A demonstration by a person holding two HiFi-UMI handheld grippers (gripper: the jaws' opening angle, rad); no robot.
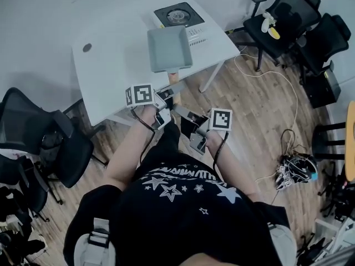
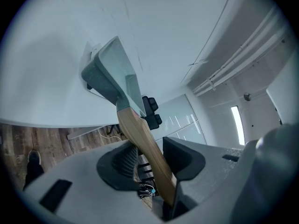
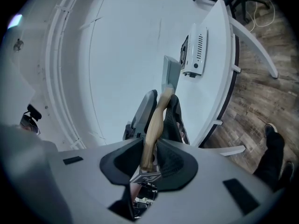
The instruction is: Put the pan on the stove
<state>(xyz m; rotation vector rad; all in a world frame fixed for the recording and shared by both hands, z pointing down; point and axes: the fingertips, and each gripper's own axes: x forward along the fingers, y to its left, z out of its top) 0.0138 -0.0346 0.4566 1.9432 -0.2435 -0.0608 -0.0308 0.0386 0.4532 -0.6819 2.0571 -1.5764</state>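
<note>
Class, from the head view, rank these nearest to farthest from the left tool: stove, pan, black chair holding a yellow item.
1. The pan: gripped by the left tool, just ahead.
2. The stove: beyond the pan, on the table.
3. The black chair: far right, off the table.

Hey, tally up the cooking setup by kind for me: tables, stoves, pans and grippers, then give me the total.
table: 1
stove: 1
pan: 1
grippers: 2 (left gripper, right gripper)
Total: 5
</note>
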